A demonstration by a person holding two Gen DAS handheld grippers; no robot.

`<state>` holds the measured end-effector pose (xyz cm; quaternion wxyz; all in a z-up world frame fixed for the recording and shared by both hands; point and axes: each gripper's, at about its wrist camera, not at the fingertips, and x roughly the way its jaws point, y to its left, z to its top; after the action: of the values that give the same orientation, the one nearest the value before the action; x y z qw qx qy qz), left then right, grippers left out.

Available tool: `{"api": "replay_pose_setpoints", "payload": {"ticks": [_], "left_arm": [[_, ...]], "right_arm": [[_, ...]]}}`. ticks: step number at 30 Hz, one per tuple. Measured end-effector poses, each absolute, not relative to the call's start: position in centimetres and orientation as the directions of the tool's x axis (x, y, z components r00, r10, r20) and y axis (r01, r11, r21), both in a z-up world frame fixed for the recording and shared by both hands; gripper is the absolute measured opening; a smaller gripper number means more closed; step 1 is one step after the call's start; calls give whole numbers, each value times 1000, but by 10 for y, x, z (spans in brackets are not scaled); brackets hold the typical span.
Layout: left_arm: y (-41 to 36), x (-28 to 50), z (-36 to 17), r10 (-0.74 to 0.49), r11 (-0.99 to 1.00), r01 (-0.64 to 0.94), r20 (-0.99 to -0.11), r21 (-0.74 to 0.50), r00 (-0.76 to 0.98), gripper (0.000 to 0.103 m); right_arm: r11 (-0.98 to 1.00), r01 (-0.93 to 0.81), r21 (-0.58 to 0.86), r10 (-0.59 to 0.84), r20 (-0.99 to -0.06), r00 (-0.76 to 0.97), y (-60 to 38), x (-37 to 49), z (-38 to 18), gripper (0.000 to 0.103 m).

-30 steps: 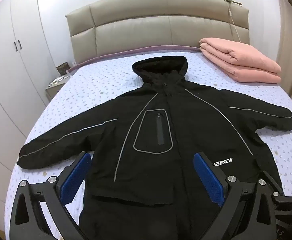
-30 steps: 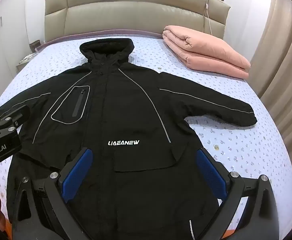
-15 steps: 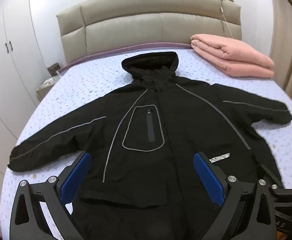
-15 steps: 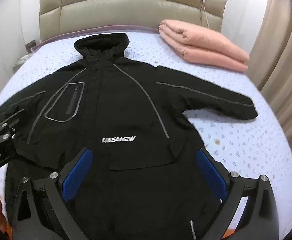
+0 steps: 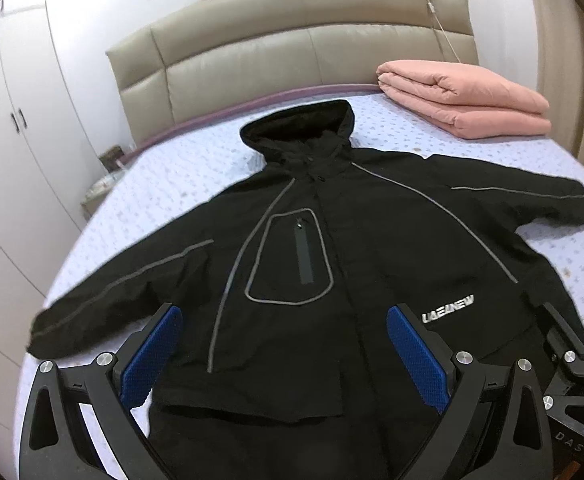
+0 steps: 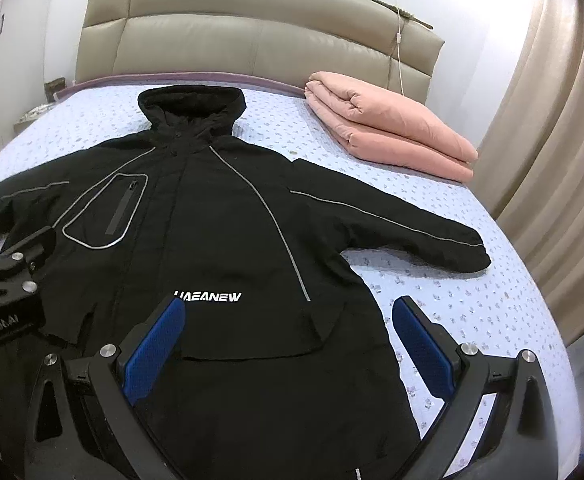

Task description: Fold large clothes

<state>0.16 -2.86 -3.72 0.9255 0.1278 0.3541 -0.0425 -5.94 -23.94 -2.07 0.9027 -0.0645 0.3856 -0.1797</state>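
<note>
A large black hooded jacket (image 5: 332,264) lies flat, front up, on the bed, sleeves spread to both sides and hood toward the headboard. It also shows in the right wrist view (image 6: 219,248), with white lettering on the chest. My left gripper (image 5: 283,344) is open and empty, hovering over the jacket's lower left front. My right gripper (image 6: 287,340) is open and empty, over the jacket's lower right front. The right gripper's body (image 5: 568,376) shows at the right edge of the left wrist view; the left gripper's body (image 6: 7,280) shows at the left of the right wrist view.
The bed (image 6: 472,304) has a pale blue flowered sheet and a padded beige headboard (image 5: 292,40). A folded pink quilt (image 6: 392,132) lies at the far right. White wardrobes (image 5: 11,160) stand left, a bedside table (image 5: 103,184) by the headboard, curtains (image 6: 552,140) right.
Both grippers have shifted slightly over the jacket's lower half, tilting the views. The jacket has not moved and both grippers stay open.
</note>
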Motion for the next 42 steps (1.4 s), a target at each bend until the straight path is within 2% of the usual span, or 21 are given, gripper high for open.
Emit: {"api": "replay_pose_setpoints", "payload": {"ticks": [10, 13, 17, 23, 35, 42], "left_arm": [[-4, 24, -36, -62, 986, 157, -734, 61, 676, 102], [-5, 16, -40, -77, 986, 159, -731, 43, 678, 102], [-8, 17, -37, -50, 986, 147, -703, 78, 710, 102], [-9, 19, -42, -53, 987, 146, -722, 67, 689, 102], [-18, 9, -44, -17, 976, 161, -688, 146, 726, 102], [-16, 12, -44, -19, 979, 156, -697, 134, 717, 102]], "right_arm": [[933, 251, -257, -359, -678, 641, -233, -61, -23, 103], [933, 251, -258, -360, -679, 639, -233, -61, -24, 103], [929, 256, -269, -371, -666, 647, -232, -60, -22, 103], [933, 247, -263, -360, -684, 634, -235, -57, -28, 103], [936, 242, -257, -353, -684, 638, -235, -58, -27, 103], [938, 237, -253, -347, -692, 634, -235, -57, -29, 103]]}}
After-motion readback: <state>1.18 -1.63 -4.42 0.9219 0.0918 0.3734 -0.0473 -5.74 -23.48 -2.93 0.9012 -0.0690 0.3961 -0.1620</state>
